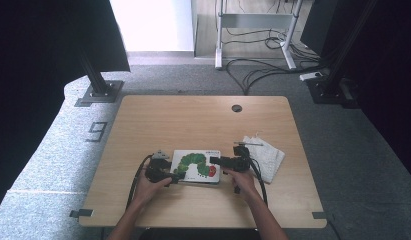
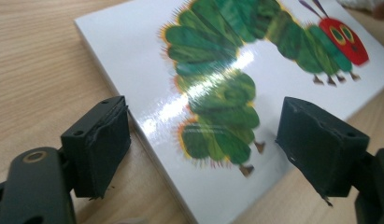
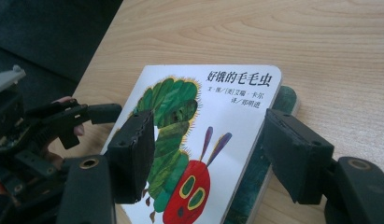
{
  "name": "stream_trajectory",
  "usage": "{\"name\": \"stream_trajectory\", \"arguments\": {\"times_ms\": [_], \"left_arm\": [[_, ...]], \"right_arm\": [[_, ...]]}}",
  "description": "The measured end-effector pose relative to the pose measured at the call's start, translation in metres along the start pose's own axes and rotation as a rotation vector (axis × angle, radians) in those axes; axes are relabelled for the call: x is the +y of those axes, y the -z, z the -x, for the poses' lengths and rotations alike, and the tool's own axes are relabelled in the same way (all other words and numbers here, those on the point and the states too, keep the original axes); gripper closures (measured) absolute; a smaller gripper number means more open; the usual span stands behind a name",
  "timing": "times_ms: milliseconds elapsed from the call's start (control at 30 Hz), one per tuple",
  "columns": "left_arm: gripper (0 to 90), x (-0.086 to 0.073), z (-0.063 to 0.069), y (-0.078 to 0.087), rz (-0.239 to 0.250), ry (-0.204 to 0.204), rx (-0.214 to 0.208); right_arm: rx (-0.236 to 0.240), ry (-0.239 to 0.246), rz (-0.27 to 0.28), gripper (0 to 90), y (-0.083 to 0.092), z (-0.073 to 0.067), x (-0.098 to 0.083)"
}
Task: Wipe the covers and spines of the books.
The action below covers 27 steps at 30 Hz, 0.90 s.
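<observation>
My right gripper point(image 3: 210, 156) has its fingers point(image 3: 133, 156) spread either side of the caterpillar book point(image 3: 203, 135), whose cover is lifted. My left gripper point(image 3: 45, 126) sits beyond, above the tabletop point(image 3: 273, 32).

White caterpillar board book point(image 1: 197, 166) lies flat on the wooden table's near middle.

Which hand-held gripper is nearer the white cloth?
Right. The right hand-held gripper sits at the book's right end, just left of the cloth. The left hand-held gripper is at the book's left end, the whole book between it and the cloth.
</observation>
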<state>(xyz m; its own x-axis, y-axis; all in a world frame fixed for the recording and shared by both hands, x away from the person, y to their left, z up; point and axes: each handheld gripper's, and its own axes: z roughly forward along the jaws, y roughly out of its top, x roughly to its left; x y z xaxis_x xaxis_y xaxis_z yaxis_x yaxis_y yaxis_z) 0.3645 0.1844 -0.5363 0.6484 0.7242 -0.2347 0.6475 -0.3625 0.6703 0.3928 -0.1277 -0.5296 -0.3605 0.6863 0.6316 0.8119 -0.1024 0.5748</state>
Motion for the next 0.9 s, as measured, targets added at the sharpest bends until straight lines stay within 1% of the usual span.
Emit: {"name": "stream_trajectory", "arguments": {"times_ms": [100,267,367,433,533,700,767,833,900], "left_arm": [[15.1,-0.003,0.001,0.002,-0.008,-0.023,-0.015],[13.9,-0.008,0.003,0.006,-0.016,-0.051,-0.03],[12.9,-0.011,0.008,0.006,-0.031,-0.091,-0.009],[11.1,-0.011,0.01,0.005,-0.031,-0.104,0.003],[10.1,-0.012,0.013,0.003,-0.029,-0.122,0.024],[8.2,-0.013,0.015,0.002,-0.023,-0.135,0.037],[7.2,-0.014,0.02,0.001,-0.027,-0.161,0.065],[4.4,-0.015,0.027,-0.003,-0.047,-0.205,0.115],[2.9,-0.015,0.029,-0.004,-0.055,-0.215,0.131]], "right_arm": [[0.003,-0.004,0.001,34.6,0.0,-0.001,0.0],[0.001,0.01,0.005,35.1,-0.001,-0.003,0.0],[0.003,0.005,0.003,35.1,-0.001,-0.003,0.0],[0.004,0.005,0.004,35.2,-0.001,-0.003,0.0],[0.003,0.006,0.005,35.3,-0.002,-0.003,0.0],[0.007,0.007,0.007,35.5,-0.001,-0.003,0.001],[0.008,0.008,0.007,35.6,-0.001,-0.003,0.001],[0.007,0.008,0.007,35.6,-0.001,-0.003,0.001],[0.007,0.007,0.006,35.6,-0.001,-0.003,0.001]]}}
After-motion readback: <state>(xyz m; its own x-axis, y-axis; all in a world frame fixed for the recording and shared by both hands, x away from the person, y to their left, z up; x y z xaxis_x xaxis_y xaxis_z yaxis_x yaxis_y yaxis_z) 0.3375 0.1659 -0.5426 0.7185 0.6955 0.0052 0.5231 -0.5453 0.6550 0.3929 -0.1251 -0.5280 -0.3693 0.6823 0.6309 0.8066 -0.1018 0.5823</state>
